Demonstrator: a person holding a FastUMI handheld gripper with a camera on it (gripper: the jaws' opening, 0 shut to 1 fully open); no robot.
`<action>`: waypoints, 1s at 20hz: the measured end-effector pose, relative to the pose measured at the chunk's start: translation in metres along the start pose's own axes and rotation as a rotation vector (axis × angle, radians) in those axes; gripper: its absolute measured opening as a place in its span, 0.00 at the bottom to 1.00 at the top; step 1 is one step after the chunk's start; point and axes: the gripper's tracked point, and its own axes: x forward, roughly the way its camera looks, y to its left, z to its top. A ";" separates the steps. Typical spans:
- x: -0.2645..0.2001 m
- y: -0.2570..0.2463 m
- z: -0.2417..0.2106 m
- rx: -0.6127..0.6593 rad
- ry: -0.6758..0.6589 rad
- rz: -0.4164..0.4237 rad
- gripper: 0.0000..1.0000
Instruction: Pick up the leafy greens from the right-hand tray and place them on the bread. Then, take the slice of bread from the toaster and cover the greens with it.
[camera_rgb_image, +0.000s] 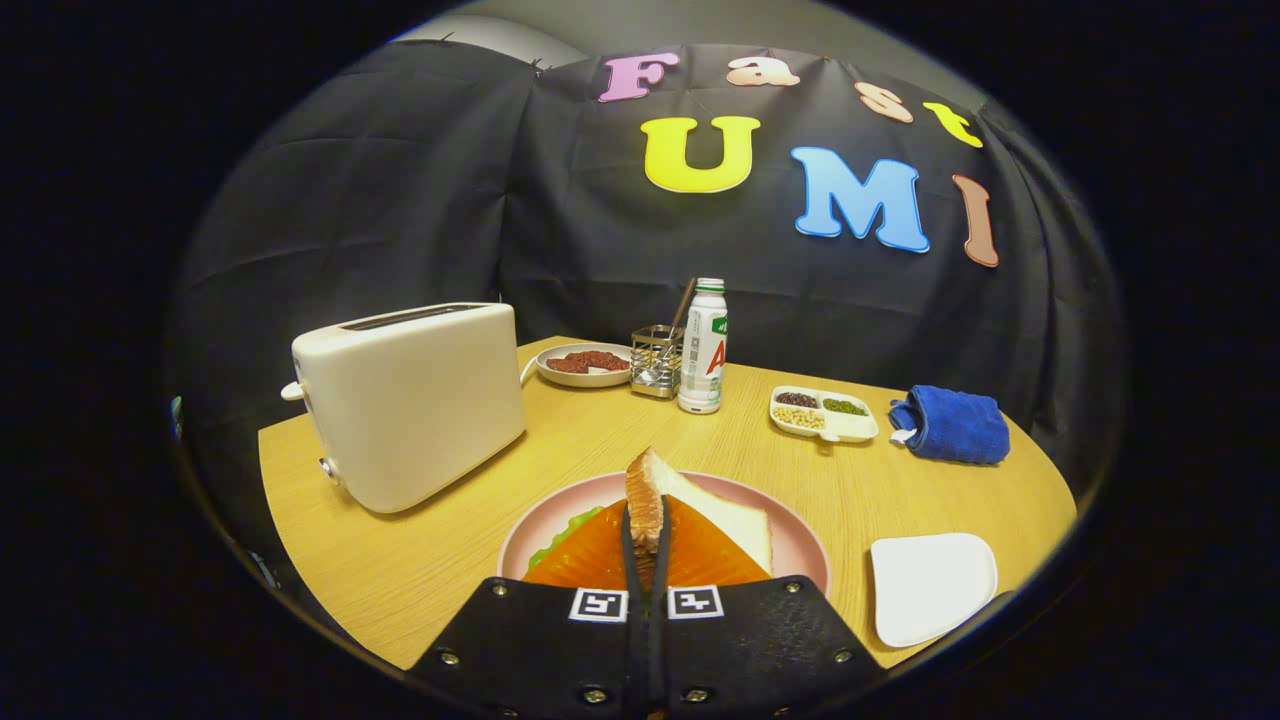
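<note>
The tongs (648, 545) pinch a bread slice (700, 510) edgewise, low centre, above the pink plate (800, 540). Lower it flat, squarely covering the greens (560, 535) before letting go.

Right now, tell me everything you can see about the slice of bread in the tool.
The slice of bread has a white crumb and a brown crust. It stands on edge, tilted, pinched between the fingers of the tool, which is shut on it. It hangs over the pink plate, where leafy greens peek out beside the fingers.
</note>
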 end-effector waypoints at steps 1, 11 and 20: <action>0.000 0.002 -0.003 -0.001 0.008 0.004 0.01; 0.008 0.013 -0.022 -0.007 0.068 0.031 0.04; 0.010 0.035 -0.024 0.001 0.069 0.125 0.74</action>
